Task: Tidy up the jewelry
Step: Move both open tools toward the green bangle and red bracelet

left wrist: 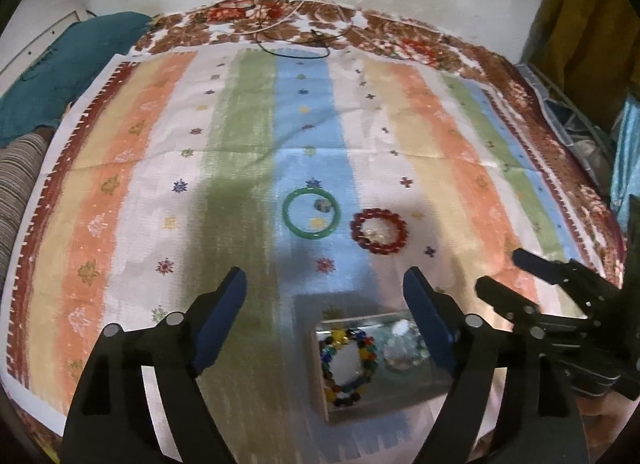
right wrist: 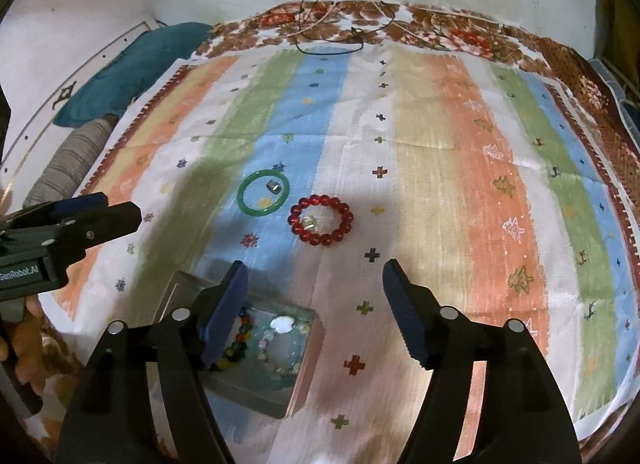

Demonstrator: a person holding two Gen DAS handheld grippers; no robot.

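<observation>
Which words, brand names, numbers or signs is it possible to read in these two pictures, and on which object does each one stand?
"enRobot.AI": white print on the black body of the left gripper, at the left edge of the right wrist view; the edge cuts off the start of the word.
No other text can be read: the striped cloth carries only small cross, star and tree motifs, and the jewelry box shows no label.

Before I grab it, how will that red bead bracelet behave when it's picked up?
The red bead bracelet looks strung from separate round beads, so it will probably sag rather than hold its ring shape. The glossy beads may slip between flat fingers. Lying flat on the striped cloth, it seems unlikely to roll.
</observation>
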